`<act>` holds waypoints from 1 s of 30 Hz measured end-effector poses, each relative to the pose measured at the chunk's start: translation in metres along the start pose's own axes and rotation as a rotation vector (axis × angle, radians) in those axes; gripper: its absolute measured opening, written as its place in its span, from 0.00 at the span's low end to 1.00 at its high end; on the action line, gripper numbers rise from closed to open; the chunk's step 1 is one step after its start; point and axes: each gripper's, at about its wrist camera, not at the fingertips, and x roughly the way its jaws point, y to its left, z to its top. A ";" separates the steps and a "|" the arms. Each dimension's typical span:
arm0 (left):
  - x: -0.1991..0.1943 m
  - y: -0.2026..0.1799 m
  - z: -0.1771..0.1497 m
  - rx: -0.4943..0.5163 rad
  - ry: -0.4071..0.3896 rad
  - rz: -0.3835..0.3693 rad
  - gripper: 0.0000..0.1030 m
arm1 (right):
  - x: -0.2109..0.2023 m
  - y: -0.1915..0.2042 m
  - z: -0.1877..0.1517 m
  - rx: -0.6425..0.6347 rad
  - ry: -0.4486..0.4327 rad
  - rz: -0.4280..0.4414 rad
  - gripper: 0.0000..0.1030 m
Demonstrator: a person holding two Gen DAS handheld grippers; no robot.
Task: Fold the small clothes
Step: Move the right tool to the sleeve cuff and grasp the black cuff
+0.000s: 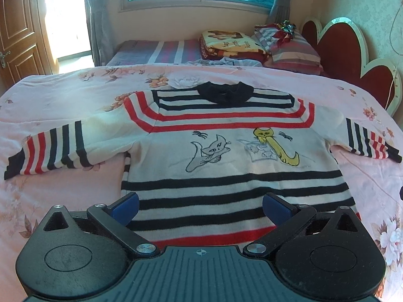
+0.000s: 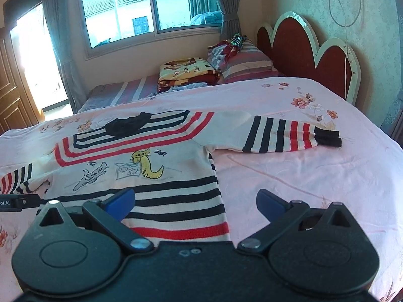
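A: What writing can be read?

B: On the folded blanket (image 1: pixel 228 42) by the window (image 2: pixel 141 7), "love" is made out; the other words are too blurred. At the left edge of the right wrist view, "ot.AI" is printed on a black part that cannot be identified.

A: Where is the garment laid?

B: The sweater (image 1: pixel 226 151) is spread flat, front up, on the pink floral bedspread (image 1: pixel 63 95), collar toward the window, sleeves stretched out to both sides. Two cats, one white and one yellow, are drawn on the chest.

A: What is shown in one view and not the other?

B: The whole left sleeve is seen only from the left wrist. From the right wrist, the right sleeve is seen full length to its black cuff, and only the striped end of the left sleeve is caught. A cord hanging on the wall above the headboard (image 2: pixel 309 50) is shown more fully there.

A: And the jaws?

B: The jaws of the left gripper (image 1: pixel 200 207) are spread wide over the hem, with nothing held. The jaws of the right gripper (image 2: pixel 195 202) are equally wide, over the hem's right corner, also empty. Whether the cloth is touched cannot be told.
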 end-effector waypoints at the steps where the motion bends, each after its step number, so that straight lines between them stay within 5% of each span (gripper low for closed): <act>1: 0.008 -0.001 0.005 0.004 -0.003 0.001 1.00 | 0.005 -0.002 0.003 0.011 0.004 -0.011 0.99; 10: 0.069 -0.045 0.039 0.025 0.026 -0.011 1.00 | 0.069 -0.059 0.031 0.123 0.062 -0.049 0.99; 12: 0.081 -0.060 0.045 0.034 0.028 -0.012 1.00 | 0.087 -0.081 0.037 0.144 0.068 -0.063 0.94; 14: 0.093 -0.075 0.050 0.042 0.029 -0.011 1.00 | 0.106 -0.102 0.043 0.169 0.079 -0.066 0.78; 24: 0.144 -0.115 0.065 0.024 0.088 0.030 1.00 | 0.204 -0.213 0.065 0.365 0.160 -0.151 0.66; 30: 0.157 -0.111 0.072 0.003 0.080 0.052 1.00 | 0.237 -0.243 0.067 0.434 0.167 -0.170 0.52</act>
